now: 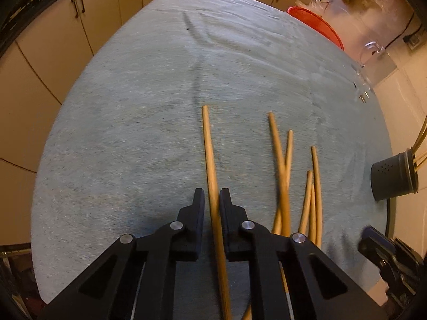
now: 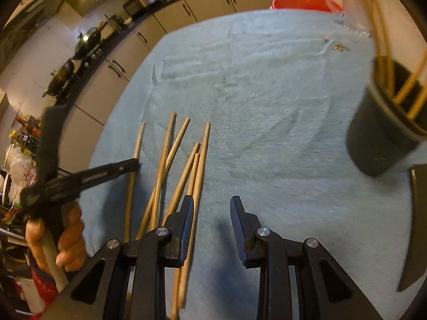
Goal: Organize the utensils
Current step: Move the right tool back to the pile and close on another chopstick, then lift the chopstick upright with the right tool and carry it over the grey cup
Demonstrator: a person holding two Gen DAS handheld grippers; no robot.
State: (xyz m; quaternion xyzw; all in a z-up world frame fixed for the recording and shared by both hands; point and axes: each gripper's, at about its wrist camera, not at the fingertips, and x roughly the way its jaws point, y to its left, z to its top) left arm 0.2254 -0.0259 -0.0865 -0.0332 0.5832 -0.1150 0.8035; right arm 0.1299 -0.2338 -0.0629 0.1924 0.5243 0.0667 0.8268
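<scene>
the left gripper [image 1: 212,196] is clamped on one wooden chopstick [image 1: 209,160] lying on the blue cloth [image 1: 133,133]. the right gripper [image 2: 212,202] hangs partly apart, holding nothing, just beside the loose chopsticks [image 2: 170,160]. the dark holder [image 2: 379,138], with chopsticks in it, stands to the right.

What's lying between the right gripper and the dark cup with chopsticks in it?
Nothing but bare blue cloth between the right gripper and the dark cup, as the right wrist view shows.
</scene>
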